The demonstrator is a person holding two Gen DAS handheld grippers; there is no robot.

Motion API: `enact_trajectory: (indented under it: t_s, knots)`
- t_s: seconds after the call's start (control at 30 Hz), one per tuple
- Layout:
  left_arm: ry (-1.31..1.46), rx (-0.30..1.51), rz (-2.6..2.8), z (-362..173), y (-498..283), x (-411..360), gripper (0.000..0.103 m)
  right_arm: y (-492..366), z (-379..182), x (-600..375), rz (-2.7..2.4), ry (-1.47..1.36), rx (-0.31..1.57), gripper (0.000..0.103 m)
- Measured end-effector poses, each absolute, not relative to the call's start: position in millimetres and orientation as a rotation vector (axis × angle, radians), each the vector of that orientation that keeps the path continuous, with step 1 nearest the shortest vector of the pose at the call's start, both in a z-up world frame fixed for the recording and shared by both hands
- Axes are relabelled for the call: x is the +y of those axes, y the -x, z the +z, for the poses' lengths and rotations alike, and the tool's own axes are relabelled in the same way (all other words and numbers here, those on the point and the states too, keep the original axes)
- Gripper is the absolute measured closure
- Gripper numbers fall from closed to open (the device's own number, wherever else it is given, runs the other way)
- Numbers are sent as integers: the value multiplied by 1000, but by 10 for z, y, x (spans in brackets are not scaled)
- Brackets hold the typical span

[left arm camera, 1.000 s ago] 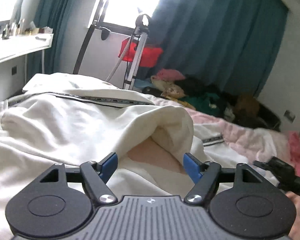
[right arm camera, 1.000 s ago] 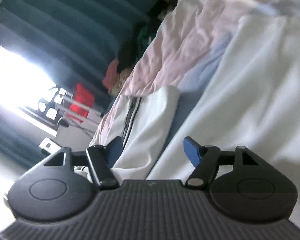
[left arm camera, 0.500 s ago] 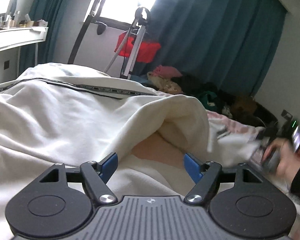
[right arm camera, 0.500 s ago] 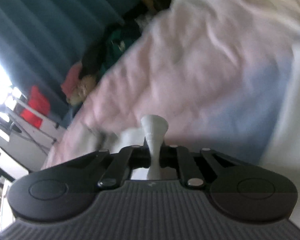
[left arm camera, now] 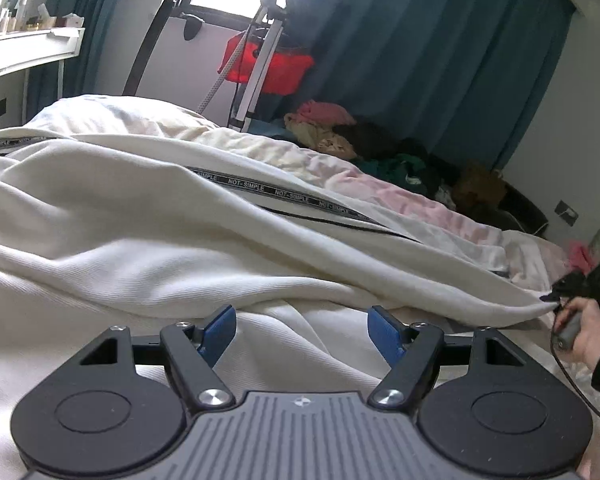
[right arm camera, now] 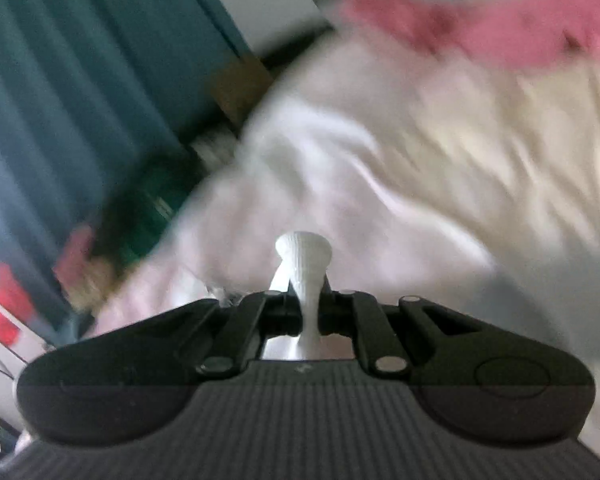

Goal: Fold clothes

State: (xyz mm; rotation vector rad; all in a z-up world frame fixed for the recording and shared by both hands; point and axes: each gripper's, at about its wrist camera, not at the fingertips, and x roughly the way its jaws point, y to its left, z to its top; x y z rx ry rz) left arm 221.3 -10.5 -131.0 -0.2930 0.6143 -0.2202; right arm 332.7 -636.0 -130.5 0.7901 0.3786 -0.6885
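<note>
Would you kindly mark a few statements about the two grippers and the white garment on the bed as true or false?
1. The right gripper is shut on the white garment. True.
2. The left gripper is shut on cloth. False: its jaws stand open, nothing between them.
3. A black band printed NOT-SIMPLE runs along the garment. True.
4. The curtain is red. False: it is teal.
5. The right wrist view is sharp. False: its background is blurred.

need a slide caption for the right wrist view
Right gripper, jaws shut on a pinched fold of the cream cotton garment, above the blurred pale pink bedsheet.
</note>
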Motion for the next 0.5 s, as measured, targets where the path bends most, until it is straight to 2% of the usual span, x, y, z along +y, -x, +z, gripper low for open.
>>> enact_trajectory:
  t_s: [0.1,0.33,0.4,0.5]
  knots:
    - [283,610,-208,-1269,-2197,-108,28,-3270,-1160,-6407,-624,-780,327,94]
    - [260,613,-205,-1219,-2158,-100,28,-3253,-149,-6363,-486,-658,106,94]
    - [252,619,-208,-1220,-2157,-108,28,-3179,-220,-6466,-526,-655,93,94]
    - [239,627,-212,-1221,-2154,-120,28,-3111,-808,-6698,-630,-674,235,93]
